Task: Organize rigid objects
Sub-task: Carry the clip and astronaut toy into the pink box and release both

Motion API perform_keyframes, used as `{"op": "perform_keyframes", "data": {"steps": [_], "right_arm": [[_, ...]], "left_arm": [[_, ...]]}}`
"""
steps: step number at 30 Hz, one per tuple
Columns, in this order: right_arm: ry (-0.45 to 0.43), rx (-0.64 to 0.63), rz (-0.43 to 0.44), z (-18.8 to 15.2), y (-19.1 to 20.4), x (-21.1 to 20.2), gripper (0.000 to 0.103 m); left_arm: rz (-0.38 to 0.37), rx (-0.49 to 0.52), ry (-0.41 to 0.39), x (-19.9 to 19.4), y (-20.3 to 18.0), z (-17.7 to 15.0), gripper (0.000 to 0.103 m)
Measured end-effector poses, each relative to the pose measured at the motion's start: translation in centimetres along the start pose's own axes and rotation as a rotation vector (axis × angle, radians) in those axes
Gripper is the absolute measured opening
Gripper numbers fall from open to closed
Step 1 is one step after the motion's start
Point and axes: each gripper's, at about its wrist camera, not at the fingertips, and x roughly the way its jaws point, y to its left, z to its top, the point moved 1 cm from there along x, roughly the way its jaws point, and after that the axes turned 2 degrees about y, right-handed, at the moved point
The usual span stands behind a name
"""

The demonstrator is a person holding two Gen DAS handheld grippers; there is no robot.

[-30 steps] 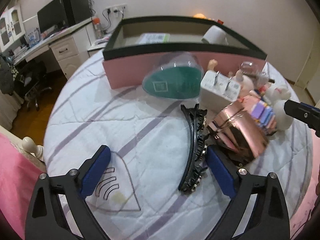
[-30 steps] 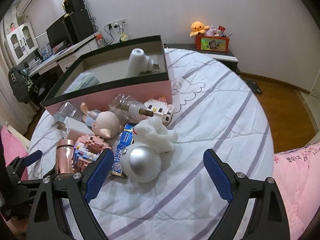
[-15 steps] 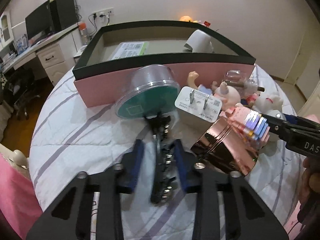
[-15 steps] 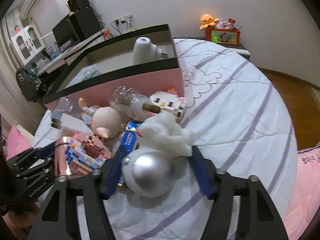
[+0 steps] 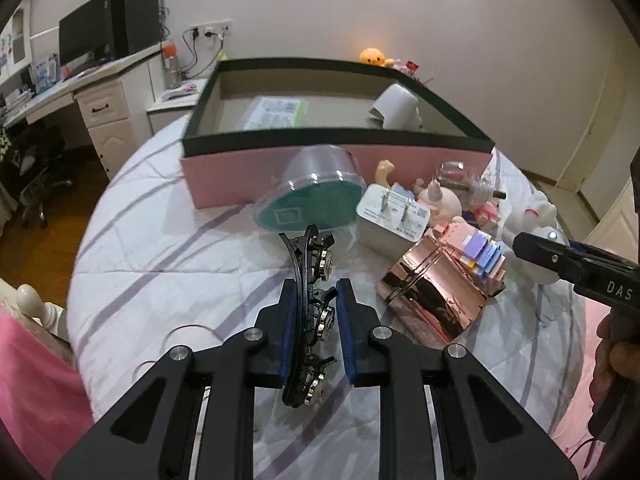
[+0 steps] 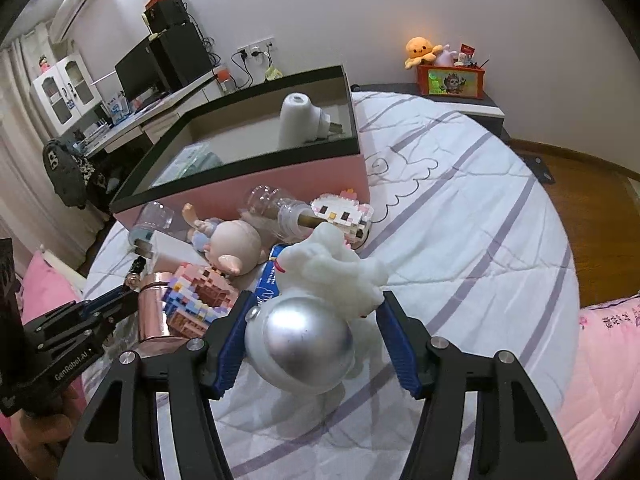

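Striped bedding before the pink box (image 5: 320,168): left gripper (image 5: 318,334) clamps the stiff, snaggy hair clip (image 5: 310,320) mid-span; right gripper (image 6: 316,346) clasps the smooth astronaut figure (image 6: 316,320).

I see a bed with a white, purple-striped quilt (image 5: 168,240); on it a pink box with black rim (image 5: 240,184); just in front, a clear round container with green base (image 5: 316,200), white plug adapter (image 5: 384,224), rose-gold cup (image 5: 436,300), doll (image 6: 236,244), pixel-block toys (image 6: 200,292) crowded together; pink pillow (image 6: 612,360) at the edge.

Left tongs (image 5: 316,330) nearly closed — right tongs (image 6: 316,344) wider, partly closed.
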Motion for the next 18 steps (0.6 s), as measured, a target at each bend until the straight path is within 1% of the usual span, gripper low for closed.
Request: {"op": "perform_keyframes", "data": {"steps": [7, 10, 13, 14, 18], "right_arm": [[-0.026, -0.017, 0.026, 0.8, 0.9, -1.4, 0.063], [-0.042, -0.039, 0.045, 1.6, 1.7, -2.1, 0.063], [-0.070, -0.069, 0.062, 3.4, 2.5, -2.7, 0.063], [-0.085, -0.086, 0.066, 4.5, 2.8, -2.9, 0.063], [-0.133, -0.144, 0.063, 8.4, 4.1, -2.9, 0.063]], "left_arm": [[0.007, -0.021, -0.043, -2.3, 1.4, 0.6, 0.019], [0.005, -0.020, -0.072, -3.4, 1.7, 1.9, 0.019], [0.005, -0.014, -0.109, -4.2, 2.0, 3.7, 0.019], [0.008, -0.012, -0.124, -4.4, 2.2, 4.4, 0.019], [0.018, 0.001, -0.183, -4.7, 2.5, 8.5, 0.019]]}}
